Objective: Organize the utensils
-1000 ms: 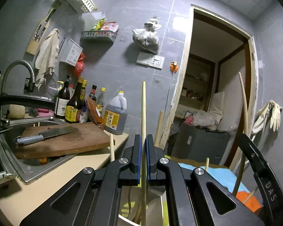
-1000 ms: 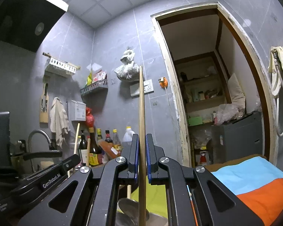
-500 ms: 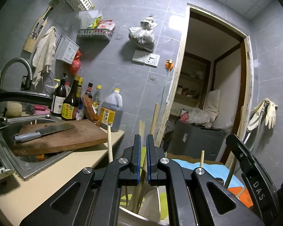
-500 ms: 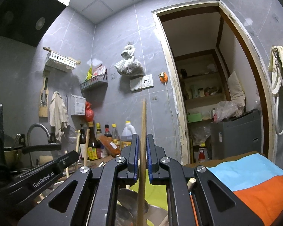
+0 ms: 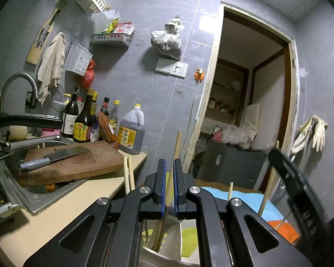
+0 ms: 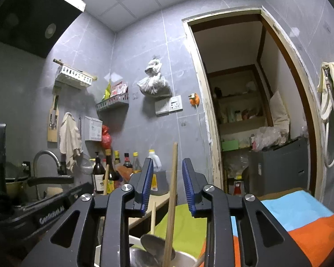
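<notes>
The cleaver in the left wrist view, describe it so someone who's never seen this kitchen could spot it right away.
Find the steel sink under the curved tap at the left. A wooden cutting board lies across it, and the cleaver lies flat on that board. Its broad dark blade and pale grey-blue handle mark it out; the utensils nearby are thin wooden sticks.

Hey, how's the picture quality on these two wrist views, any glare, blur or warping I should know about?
Left wrist view: dim, greyish light, a glare patch on the wall tile, the door frame bowed by the fisheye, dark corners; the cleaver is sharp. Right wrist view: same dim light and bowing, black range hood nearly featureless; the chopstick between the open fingers is sharp.
</notes>
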Demonstrator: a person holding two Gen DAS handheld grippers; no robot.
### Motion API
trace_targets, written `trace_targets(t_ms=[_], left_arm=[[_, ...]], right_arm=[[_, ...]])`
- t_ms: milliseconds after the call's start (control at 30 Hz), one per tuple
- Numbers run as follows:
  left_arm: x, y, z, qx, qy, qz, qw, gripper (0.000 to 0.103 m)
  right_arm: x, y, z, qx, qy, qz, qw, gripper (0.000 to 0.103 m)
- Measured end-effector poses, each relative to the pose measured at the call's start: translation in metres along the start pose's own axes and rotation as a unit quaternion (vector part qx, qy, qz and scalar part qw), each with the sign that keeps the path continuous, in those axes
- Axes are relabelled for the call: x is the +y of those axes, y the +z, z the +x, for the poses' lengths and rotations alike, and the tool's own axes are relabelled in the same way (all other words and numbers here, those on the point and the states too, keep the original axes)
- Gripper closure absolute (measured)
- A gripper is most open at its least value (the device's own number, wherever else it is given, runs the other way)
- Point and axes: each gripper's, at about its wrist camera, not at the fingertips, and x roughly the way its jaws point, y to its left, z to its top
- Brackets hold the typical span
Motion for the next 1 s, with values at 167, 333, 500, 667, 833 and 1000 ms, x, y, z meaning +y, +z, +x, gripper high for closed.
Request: trace_targets(t_ms=[167, 333, 500, 667, 833, 1000], left_arm=[[-0.006, 0.003, 0.0, 0.027, 0.004, 0.016, 0.9995, 0.098], [-0.014, 0.003, -0.008, 0.04, 0.001, 0.025, 0.9989, 0.082], [-0.023, 0.005, -0.021, 0.045, -0.008, 0.027, 0.9986, 0.072], [-0.035, 0.006, -0.036, 0.053, -0.017, 0.035, 0.9978, 0.057], [-0.049, 0.003, -0.054, 0.068, -0.029, 0.055, 0.9957, 0.043], [-0.059, -0.006, -0.071, 0.088, -0.046, 0.068, 0.9927, 0.026]], right_arm=[[-0.014, 0.011, -0.005, 0.01, -0.013, 0.018, 1.0, 0.054], [-0.03, 0.02, -0.019, 0.027, -0.033, 0.015, 0.999, 0.049], [-0.047, 0.029, -0.041, 0.044, -0.046, 0.02, 0.998, 0.038], [-0.058, 0.038, -0.068, 0.067, -0.055, 0.02, 0.996, 0.031], [-0.065, 0.043, -0.097, 0.091, -0.061, 0.016, 0.994, 0.018], [-0.067, 0.042, -0.123, 0.123, -0.067, 0.011, 0.99, 0.011]])
